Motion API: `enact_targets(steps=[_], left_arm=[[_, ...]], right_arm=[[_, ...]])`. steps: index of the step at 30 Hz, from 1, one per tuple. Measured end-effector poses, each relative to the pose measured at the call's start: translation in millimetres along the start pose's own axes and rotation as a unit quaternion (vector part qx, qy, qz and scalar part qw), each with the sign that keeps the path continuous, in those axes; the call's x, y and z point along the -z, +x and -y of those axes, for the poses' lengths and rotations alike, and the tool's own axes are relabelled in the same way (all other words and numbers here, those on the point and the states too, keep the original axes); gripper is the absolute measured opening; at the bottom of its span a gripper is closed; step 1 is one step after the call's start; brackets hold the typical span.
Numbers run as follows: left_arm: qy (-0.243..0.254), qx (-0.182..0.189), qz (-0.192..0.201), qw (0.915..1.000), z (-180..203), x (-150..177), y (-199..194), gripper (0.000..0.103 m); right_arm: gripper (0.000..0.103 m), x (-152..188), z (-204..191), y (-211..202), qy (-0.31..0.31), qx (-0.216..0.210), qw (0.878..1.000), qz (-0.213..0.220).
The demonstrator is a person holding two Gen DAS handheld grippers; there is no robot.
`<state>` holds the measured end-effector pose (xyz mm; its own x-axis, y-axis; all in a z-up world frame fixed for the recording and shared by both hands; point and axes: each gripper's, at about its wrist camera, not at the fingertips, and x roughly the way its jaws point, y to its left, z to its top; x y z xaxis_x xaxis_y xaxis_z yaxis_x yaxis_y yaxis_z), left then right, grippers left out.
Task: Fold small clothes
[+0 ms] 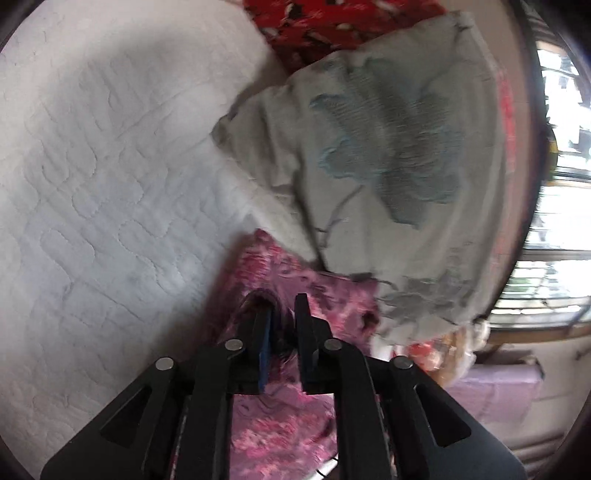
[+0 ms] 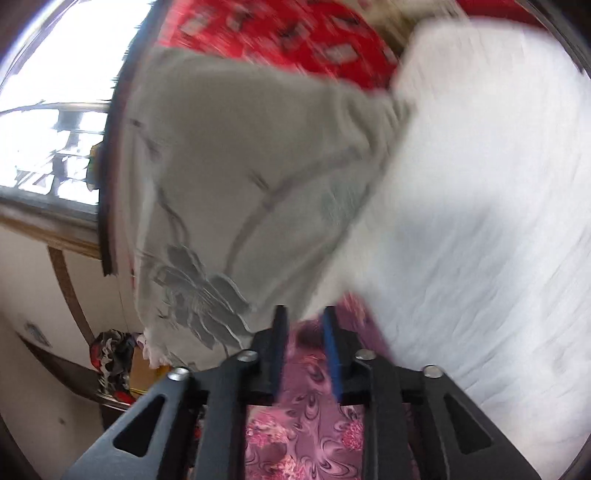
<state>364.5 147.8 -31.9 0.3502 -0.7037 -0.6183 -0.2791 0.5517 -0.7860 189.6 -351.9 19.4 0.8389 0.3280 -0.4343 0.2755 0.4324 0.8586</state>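
No readable text, labels or numbers anywhere.

A white quilted mattress (image 1: pixel 92 192) carries everything and fills the 9 o'clock half of the left wrist view; in the right wrist view it spreads toward 3 o'clock (image 2: pixel 480 221). 3 fabrics lie on it. A grey pillow with a blue-grey flower print (image 1: pixel 369 166) sits toward 1 o'clock. A red patterned cloth (image 1: pixel 332 26) lies beyond it at 12 o'clock. A pink and purple floral garment (image 1: pixel 284 424) lies at 6 o'clock, its far edge touching the pillow.
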Motion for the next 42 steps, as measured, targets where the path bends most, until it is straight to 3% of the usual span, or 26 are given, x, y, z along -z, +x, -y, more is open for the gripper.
enact_targets(steps=[1,2,3,4,7,10,15,17,19,20,21,22,25,28,32,34,36,37,39,41,42], left_arm=[[0.004,0.006,0.007,1.0,-0.5,0.9,-7.5,0.026],[0.009,0.004,0.021,0.9997,-1.6,2.5,-16.6,0.034],[0.015,0.001,0.031,0.9994,-2.6,4.1,-23.7,0.05],[0.022,0.0,0.043,0.9988,-4.0,6.1,-31.7,0.055],[0.045,-0.011,0.038,0.9982,-6.7,8.1,-40.7,0.055],[0.087,-0.052,0.02,0.9946,-2.5,14.4,-31.0,0.055],[0.167,-0.128,0.002,0.9776,22.5,20.9,1.9,0.055],[0.199,-0.162,0.002,0.9665,34.9,18.3,20.1,0.056],[0.21,-0.179,-0.004,0.9612,40.2,14.9,34.4,0.055],[0.216,-0.179,-0.002,0.9597,44.1,14.5,39.4,0.049],[0.223,-0.178,0.004,0.9584,47.3,15.1,40.1,0.022],[0.232,-0.179,0.013,0.9561,51.7,15.8,39.1,0.004],[0.231,-0.169,0.038,0.9574,57.0,11.7,31.4,0.004],[0.21,-0.177,0.053,0.9601,51.3,0.5,29.6,0.004],[0.162,-0.213,0.053,0.9621,30.6,-19.8,42.1,0.004],[0.137,-0.199,0.049,0.9691,20.8,-25.5,38.7,0.004],[0.129,-0.181,0.052,0.9735,18.6,-27.8,31.4,0.004],[0.136,-0.172,0.05,0.9743,19.6,-27.5,27.9,0.004],[0.147,-0.168,0.048,0.9737,21.3,-25.7,21.5,0.005],[0.156,-0.155,0.037,0.9749,24.4,-21.7,20.4,0.006],[0.157,-0.149,0.031,0.9757,26.0,-18.9,21.4,0.014]], right_arm=[[0.044,-1.5,-5.4,-4.9,-0.028,0.013,1.0,0.002],[0.049,-1.3,-11.6,-6.5,-0.058,0.036,0.998,-0.005],[0.049,0.7,-17.6,-6.0,-0.086,0.059,0.994,-0.015],[0.049,5.4,-24.6,-3.9,-0.124,0.084,0.988,-0.029],[0.051,22.2,-38.7,8.8,-0.212,0.146,0.964,-0.066],[0.052,35.8,-46.7,26.5,-0.271,0.19,0.94,-0.084],[0.053,47.3,-52.5,56.3,-0.319,0.23,0.914,-0.095],[0.053,50.8,-55.3,66.5,-0.326,0.236,0.91,-0.096],[0.051,50.0,-57.9,71.6,-0.33,0.231,0.911,-0.093],[0.041,50.2,-58.7,72.3,-0.333,0.225,0.911,-0.093],[0.028,50.4,-60.5,71.3,-0.337,0.22,0.911,-0.089],[0.011,49.7,-61.6,70.2,-0.339,0.216,0.912,-0.088],[0.009,40.6,-68.3,54.5,-0.332,0.172,0.925,-0.069],[0.007,20.5,-68.8,35.6,-0.284,0.125,0.95,-0.026],[0.003,-7.8,-34.3,42.5,-0.194,0.15,0.97,-0.006],[0.0,-9.1,-18.9,52.2,-0.175,0.195,0.965,-0.014],[0.002,-9.1,-13.1,49.5,-0.166,0.205,0.965,-0.015],[0.007,-8.2,-14.6,43.3,-0.164,0.202,0.966,-0.005],[0.007,-0.6,-29.7,33.0,-0.197,0.157,0.968,-0.012],[0.015,10.2,-46.5,34.1,-0.234,0.133,0.962,-0.041],[0.021,21.1,-57.5,42.0,-0.255,0.119,0.957,-0.071]])
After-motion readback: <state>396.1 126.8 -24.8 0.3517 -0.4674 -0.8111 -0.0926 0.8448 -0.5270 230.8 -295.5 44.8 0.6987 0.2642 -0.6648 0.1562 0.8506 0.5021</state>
